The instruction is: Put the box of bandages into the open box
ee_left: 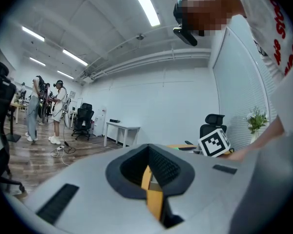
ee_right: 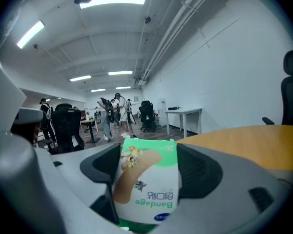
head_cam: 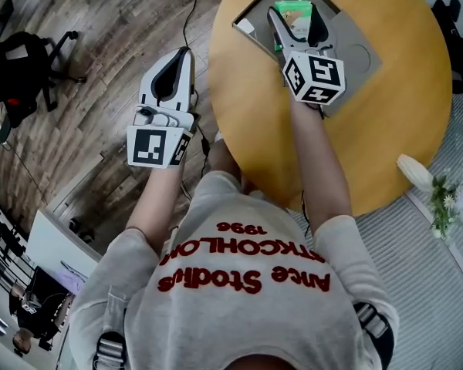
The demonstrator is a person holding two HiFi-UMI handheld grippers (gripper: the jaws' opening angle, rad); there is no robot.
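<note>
Bandage box (ee_right: pixel 147 184), clamped in right tool (ee_right: pixel 149 179)

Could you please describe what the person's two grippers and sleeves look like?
Both the left claw and the right claw are pale grey shells with black ribbed pads. Each carries a white cube of black square markers. The person wears a grey short-sleeved T-shirt with red lettering.

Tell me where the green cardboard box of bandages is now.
The green cardboard box of bandages is clamped between the jaws of the right gripper, top centre of the head view, over the grey open box on the round wooden table.
</note>
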